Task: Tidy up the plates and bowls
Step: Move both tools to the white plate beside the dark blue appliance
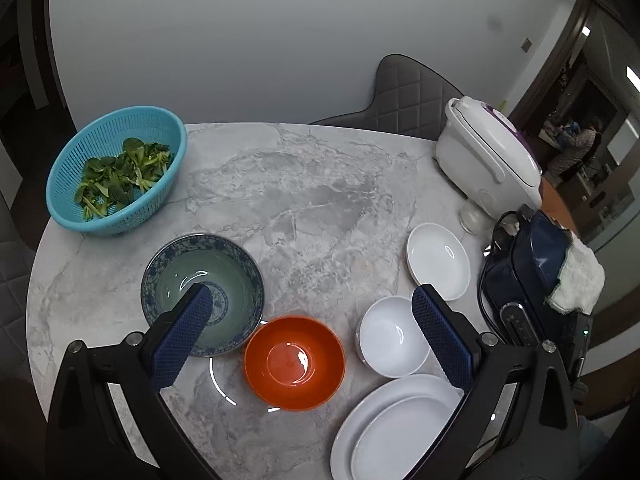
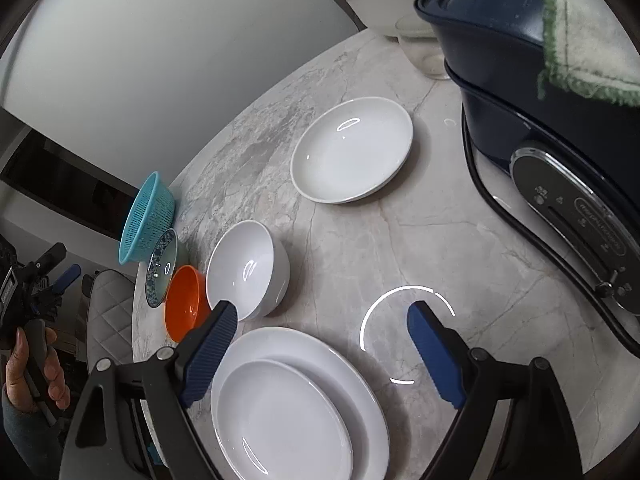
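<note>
On the round grey marble table, two stacked white oval plates lie nearest the viewer. Beyond them sit a white round plate, a blue-patterned bowl, an orange plastic bowl and a small white bowl. The left gripper and right gripper hover spread wide, holding nothing.

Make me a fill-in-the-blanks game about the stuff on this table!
1. The leafy greens sit in a ____ basket.
2. Between the patterned bowl and the white bowl stands the ____ bowl.
3. The smaller oval plate lies ____ the bigger oval plate.

Missing words: blue; orange; on
</note>
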The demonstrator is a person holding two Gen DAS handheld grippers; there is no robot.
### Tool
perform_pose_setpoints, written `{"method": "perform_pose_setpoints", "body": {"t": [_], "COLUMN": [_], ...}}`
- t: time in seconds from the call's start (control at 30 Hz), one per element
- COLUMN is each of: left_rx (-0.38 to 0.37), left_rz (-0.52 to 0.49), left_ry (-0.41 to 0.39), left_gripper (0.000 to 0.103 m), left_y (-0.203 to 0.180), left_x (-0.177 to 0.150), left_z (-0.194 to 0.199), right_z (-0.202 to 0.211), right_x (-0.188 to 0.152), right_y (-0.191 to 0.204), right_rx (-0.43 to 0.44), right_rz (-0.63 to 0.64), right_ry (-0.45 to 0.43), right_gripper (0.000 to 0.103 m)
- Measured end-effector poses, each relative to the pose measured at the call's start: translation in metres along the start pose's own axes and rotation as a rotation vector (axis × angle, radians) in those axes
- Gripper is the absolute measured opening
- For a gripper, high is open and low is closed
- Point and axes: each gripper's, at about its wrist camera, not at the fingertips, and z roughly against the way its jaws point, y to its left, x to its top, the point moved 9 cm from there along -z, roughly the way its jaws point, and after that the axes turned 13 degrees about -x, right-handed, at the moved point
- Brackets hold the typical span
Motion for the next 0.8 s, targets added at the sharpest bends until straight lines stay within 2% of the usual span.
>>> {"method": "perform_pose_setpoints", "body": {"t": [0.07,0.2,0.43,0.53,0.67,0.8], "left_rx": [0.008,-0.040,-0.160,-0.167,-0.211,-0.242], "left_rz": [-0.021,-0.085,-0.286,-0.363,-0.400,-0.386], "left_ry": [0.014,0.065,0.260,0.321,0.396,0.462], "left_gripper": [0.101,0.101,0.101,0.101,0.101,0.099], "left_y": [0.002,-0.004,-0.041,-0.052,-0.057,-0.056], "left_x": [0.016,0.040,0.061,0.070,0.083,0.091], "left_z": [-0.014,-0.048,-0.124,-0.156,-0.200,-0.244], "right_z": [-0.008,-0.022,-0.032,-0.037,-0.048,-0.061], "right_x": [0.009,0.029,0.050,0.054,0.057,0.061], "right_y": [0.002,-0.001,-0.016,-0.020,-0.026,-0.031], "right_rx": [0.023,0.014,0.008,0.004,0.028,0.045], "right_rz": [-0.030,-0.099,-0.333,-0.414,-0.528,-0.614], "right_ry": [0.007,0.022,-0.005,-0.028,-0.036,-0.034], "right_gripper": [0.089,0.089,0.089,0.088,0.081,0.078]}}
